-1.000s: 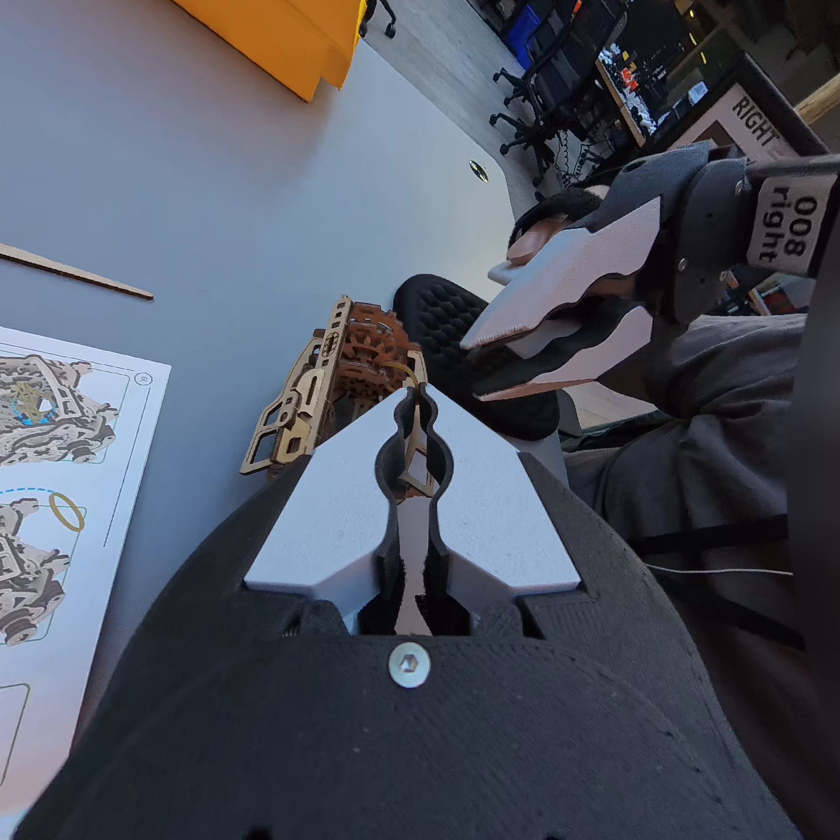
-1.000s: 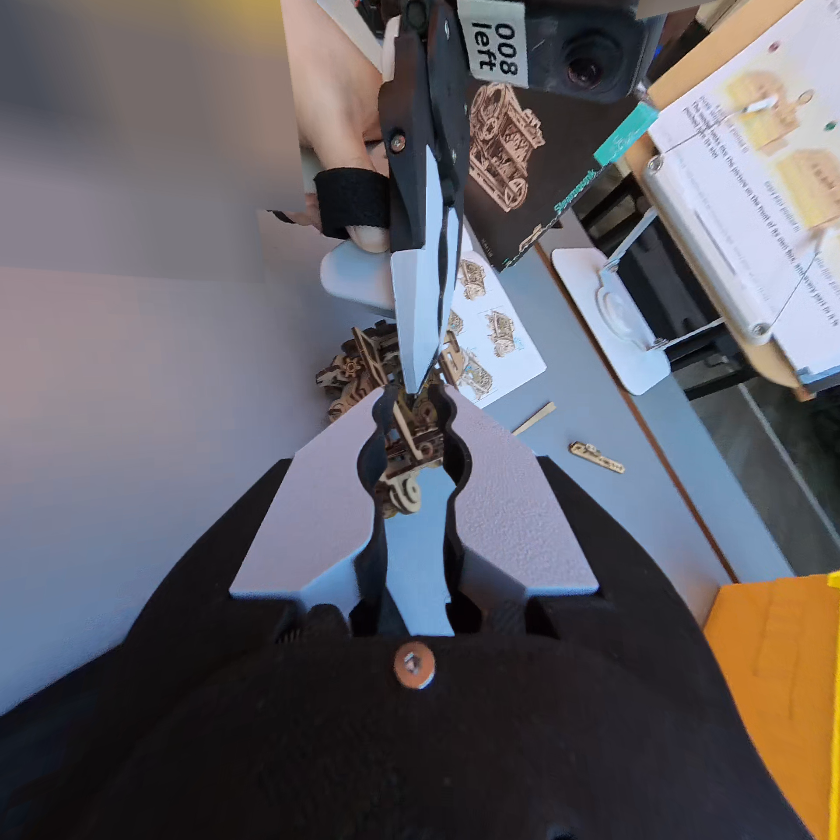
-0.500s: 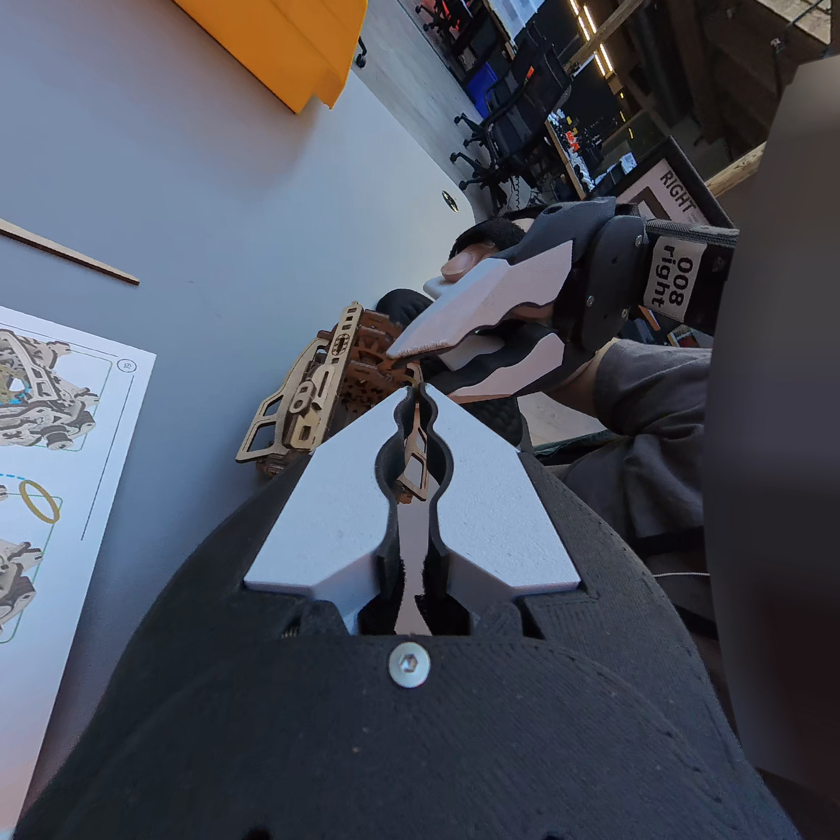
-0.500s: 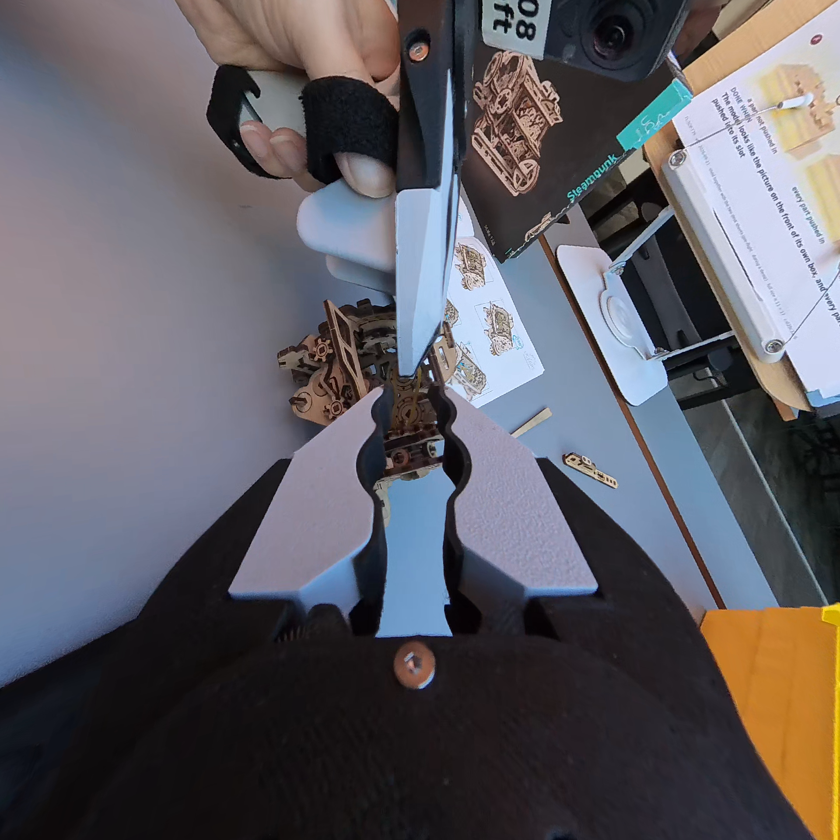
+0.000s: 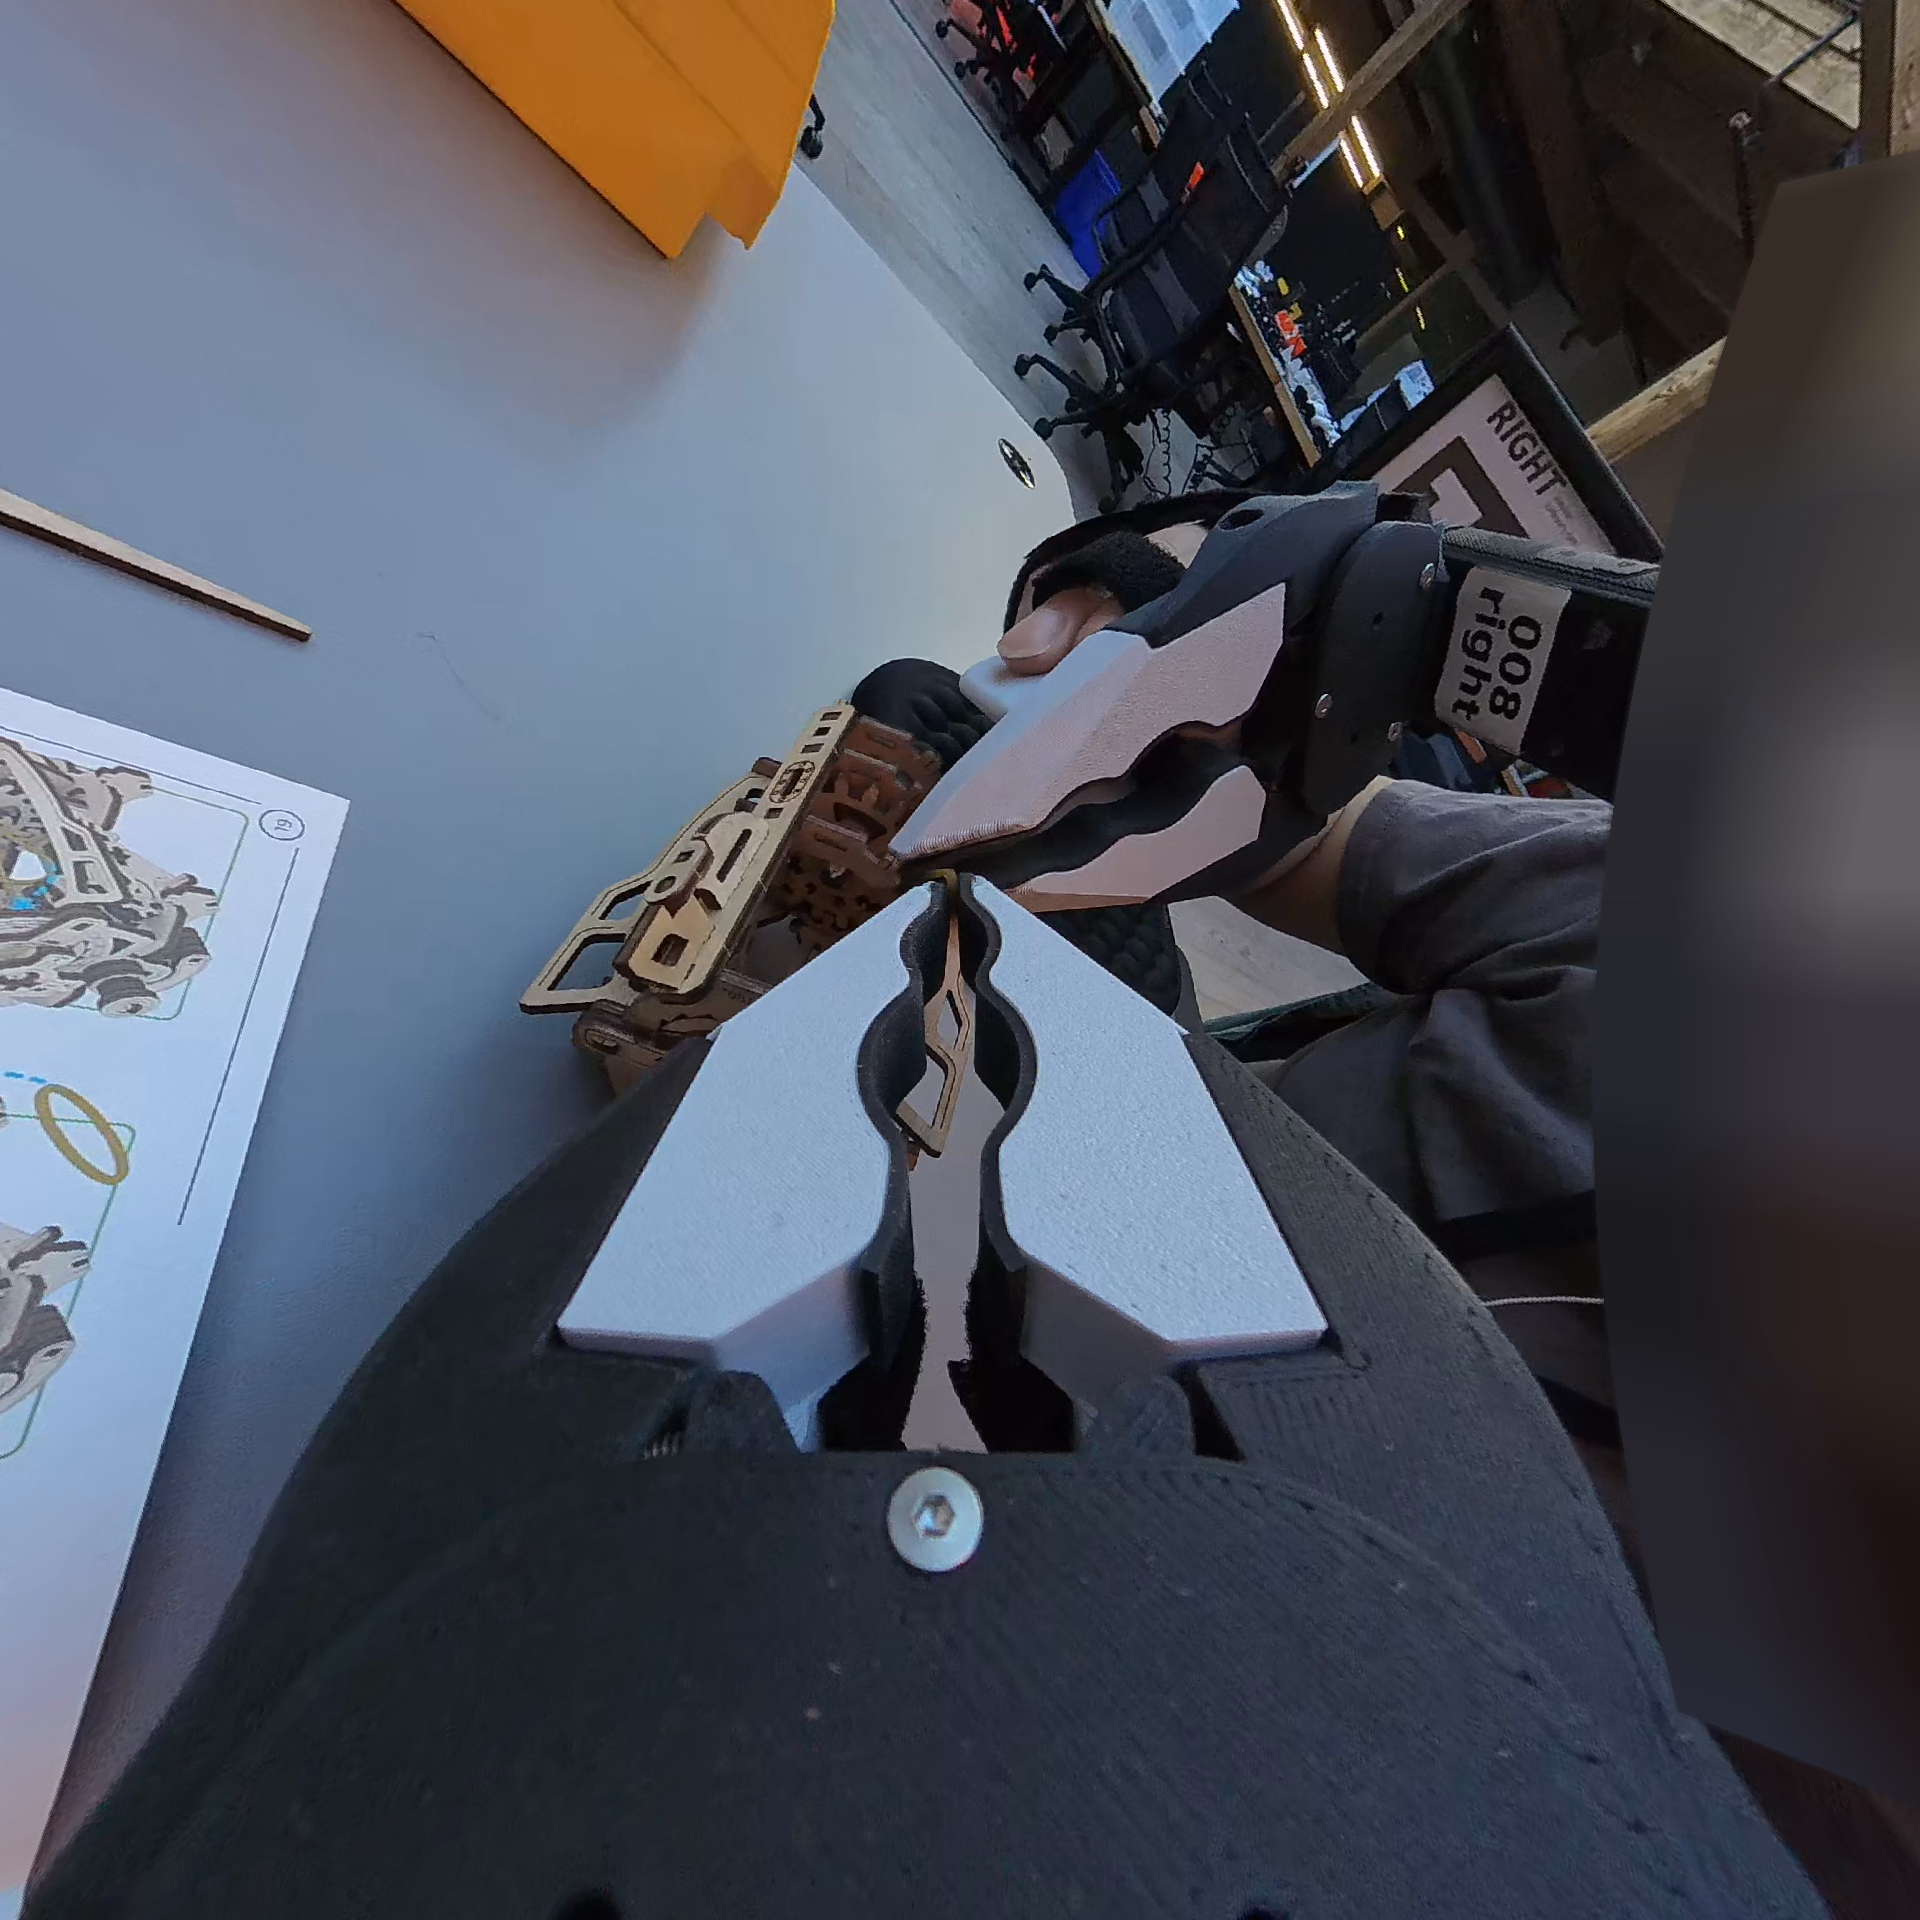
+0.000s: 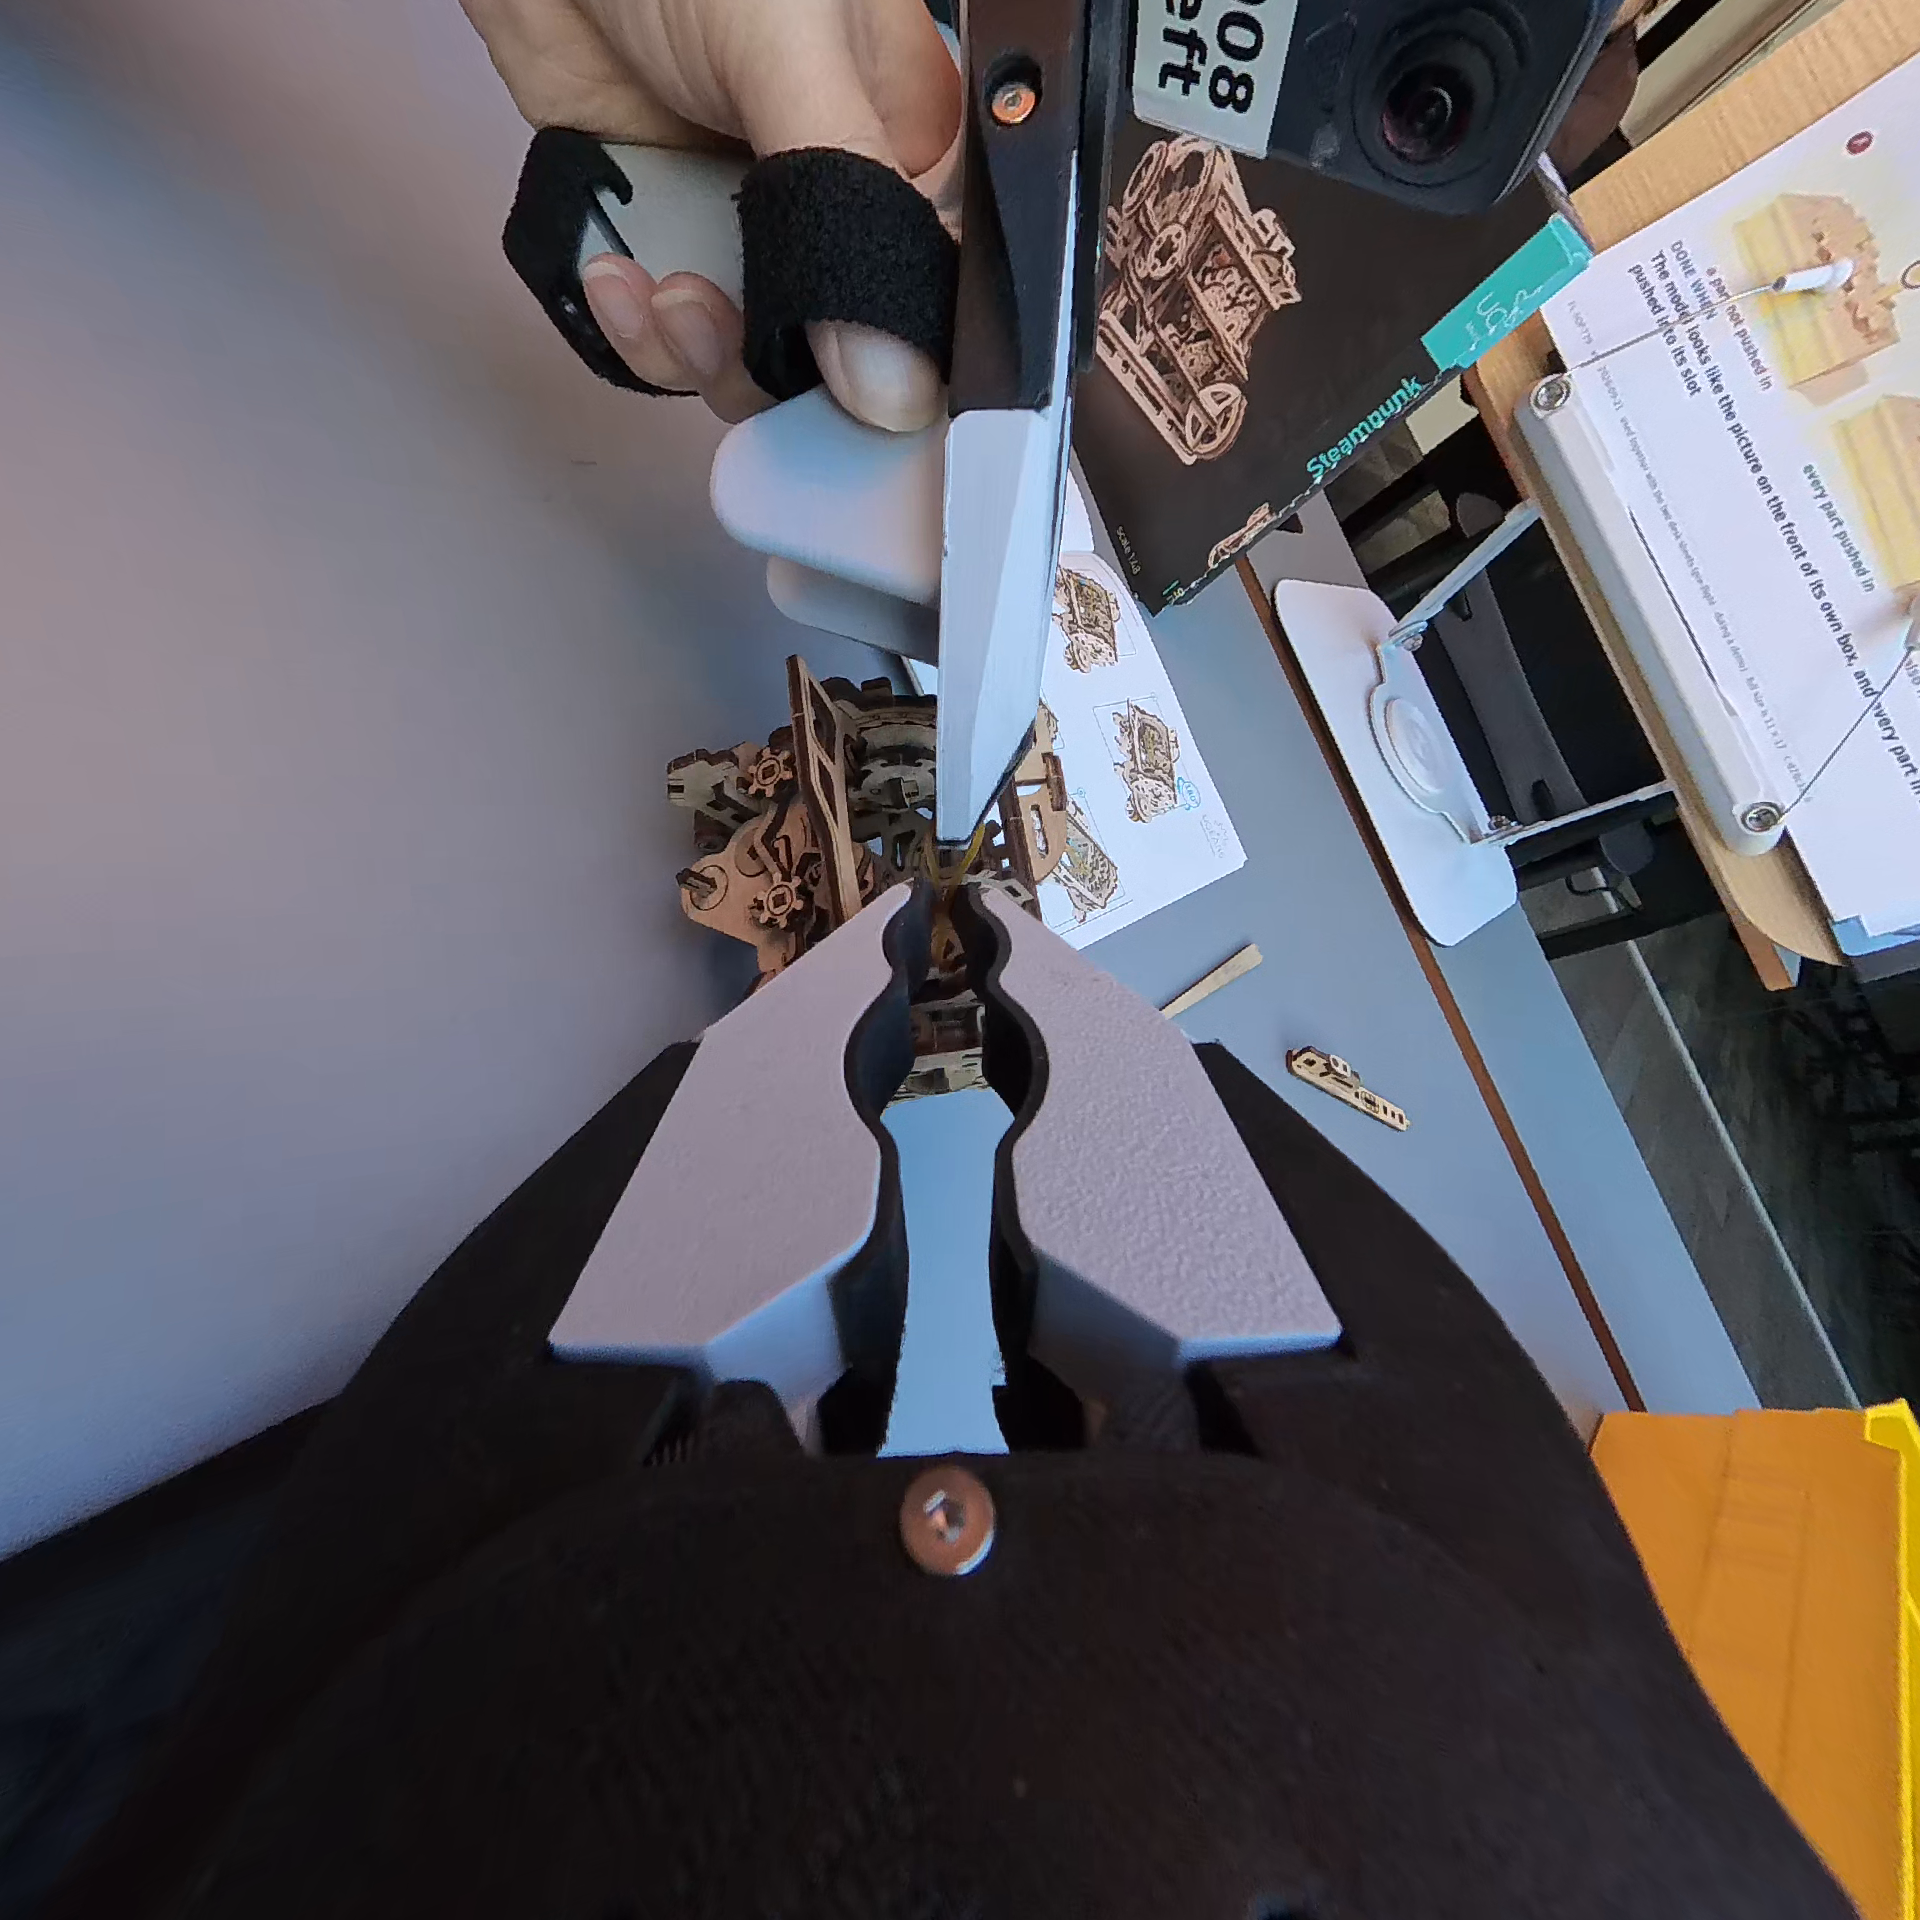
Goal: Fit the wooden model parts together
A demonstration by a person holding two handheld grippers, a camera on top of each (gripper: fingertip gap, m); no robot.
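A partly built wooden gear model (image 5: 727, 904) stands on the grey table (image 5: 468, 416), and it also shows in the right wrist view (image 6: 790, 831). My left gripper (image 5: 951, 885) is shut on a thin yellow rubber band (image 5: 940, 876) right at the model. My right gripper (image 6: 940, 906) meets it tip to tip, and its jaws are closed on the same band (image 6: 961, 857). In the right wrist view the left gripper (image 6: 958, 831) comes down from above. In the left wrist view the right gripper (image 5: 920, 847) comes in from the right. Where the band hooks on the model is hidden.
A printed instruction sheet (image 5: 125, 1039) lies left of the model, with a thin wooden stick (image 5: 156, 571) beyond it. A small loose wooden part (image 6: 1351, 1091) lies near the table edge. An orange bin (image 6: 1766, 1662), a dark model box (image 6: 1247, 312) and a paper stand (image 6: 1714, 520) border the area. The tips of both grippers are at nearly the same place.
The right gripper moved in to the left gripper's tip and its jaws closed from open onto the band. The left gripper stayed shut at the model.
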